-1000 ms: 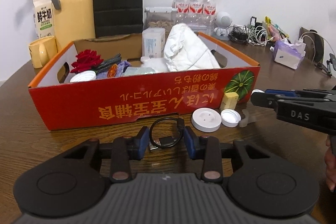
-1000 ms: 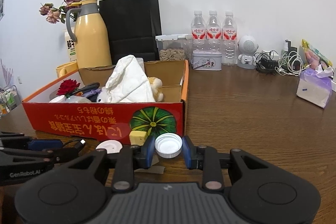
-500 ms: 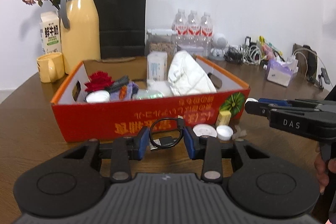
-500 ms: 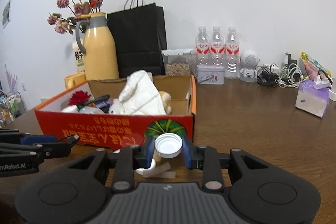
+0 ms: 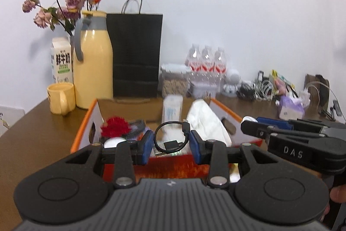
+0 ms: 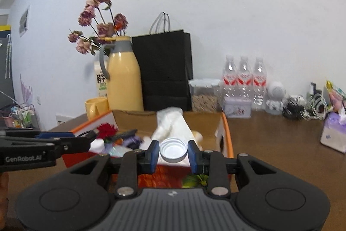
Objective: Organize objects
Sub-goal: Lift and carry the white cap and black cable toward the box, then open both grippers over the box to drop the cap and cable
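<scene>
Lift is what has changed: a second ago both grippers sat low at the table in front of the red box point(image 5: 179, 168), and now both have risen until their tips are level with its rim, with the contents showing behind the fingers. That suggests pick-up is finished for 2 items and the drop into the box is next.

The left gripper point(image 5: 172, 144) is clenched on a black cable point(image 5: 170, 136), its loop pinched between the blue pads and standing up above them, off the table. The right gripper point(image 6: 173, 154) grasps a white cap point(image 6: 173, 149), held open side up between its pads, also clear of the table. Neither grip has altered during the rise.

Both grippers point slightly downward toward the box and sit side by side, near each other; each shows in the other's view, the right one at the edge of the left view point(image 5: 294, 140). A bit of the person's hand point(image 5: 338, 193) shows behind it.

Inside the box lie a red flower point(image 5: 114, 126), a white cloth point(image 5: 205, 120) and a brush, so room is tight; the front middle looks like the freest spot, though blur makes that uncertain.
</scene>
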`<action>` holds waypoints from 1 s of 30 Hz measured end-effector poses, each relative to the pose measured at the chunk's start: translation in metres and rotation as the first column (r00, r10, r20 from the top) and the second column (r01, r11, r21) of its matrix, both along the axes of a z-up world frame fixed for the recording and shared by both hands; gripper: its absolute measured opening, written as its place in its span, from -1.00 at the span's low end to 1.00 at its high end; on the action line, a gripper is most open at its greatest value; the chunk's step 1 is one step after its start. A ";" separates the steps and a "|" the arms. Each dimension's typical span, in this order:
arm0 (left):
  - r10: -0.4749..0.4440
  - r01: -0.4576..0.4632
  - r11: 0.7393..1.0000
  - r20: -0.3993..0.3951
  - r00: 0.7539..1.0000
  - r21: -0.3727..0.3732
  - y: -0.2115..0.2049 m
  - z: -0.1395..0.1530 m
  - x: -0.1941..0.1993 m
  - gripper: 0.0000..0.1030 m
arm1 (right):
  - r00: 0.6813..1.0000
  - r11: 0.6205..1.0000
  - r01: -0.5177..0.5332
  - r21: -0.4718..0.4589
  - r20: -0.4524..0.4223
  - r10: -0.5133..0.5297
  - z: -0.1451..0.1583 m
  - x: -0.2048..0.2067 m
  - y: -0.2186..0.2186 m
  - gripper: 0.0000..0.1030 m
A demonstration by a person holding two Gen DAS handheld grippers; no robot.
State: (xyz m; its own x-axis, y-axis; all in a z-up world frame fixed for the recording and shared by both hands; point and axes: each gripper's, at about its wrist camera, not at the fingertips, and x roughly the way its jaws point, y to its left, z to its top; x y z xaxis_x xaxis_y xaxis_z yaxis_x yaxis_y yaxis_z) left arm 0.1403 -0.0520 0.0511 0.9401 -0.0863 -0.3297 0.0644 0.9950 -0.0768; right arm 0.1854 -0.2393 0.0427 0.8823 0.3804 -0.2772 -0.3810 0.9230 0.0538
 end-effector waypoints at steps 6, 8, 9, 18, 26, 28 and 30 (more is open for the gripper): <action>0.038 -0.038 0.999 0.028 0.999 -0.009 0.011 0.010 0.020 -0.29 | 0.999 1.000 -0.019 0.001 0.026 0.019 0.014 0.018 0.016 -0.47; 0.054 -0.053 0.998 0.032 0.998 -0.016 0.017 0.013 0.029 -0.29 | 0.999 1.000 -0.022 0.000 0.031 0.022 0.016 0.025 0.023 -0.47; 0.064 -0.063 0.998 0.033 0.997 -0.018 0.020 0.014 0.034 -0.29 | 0.999 1.000 -0.023 -0.002 0.031 0.023 0.017 0.030 0.025 -0.47; 0.124 -0.124 0.992 -0.010 0.992 -0.036 0.043 0.003 0.082 -0.29 | 0.999 0.999 -0.039 -0.007 0.013 0.040 0.014 0.078 0.063 -0.47; 0.122 -0.123 0.992 -0.068 0.990 -0.010 0.051 -0.012 0.106 -0.28 | 1.000 1.000 -0.015 -0.026 -0.018 0.014 -0.005 0.101 0.074 -0.47; 0.123 -0.123 0.992 -0.063 0.990 0.002 0.049 -0.015 0.104 -0.27 | 1.000 1.000 -0.014 -0.027 -0.026 0.014 -0.007 0.102 0.073 -0.47; 0.124 -0.123 0.992 -0.051 0.991 0.009 0.048 -0.016 0.101 -0.26 | 1.000 0.999 -0.014 -0.034 -0.027 0.013 -0.008 0.100 0.074 -0.46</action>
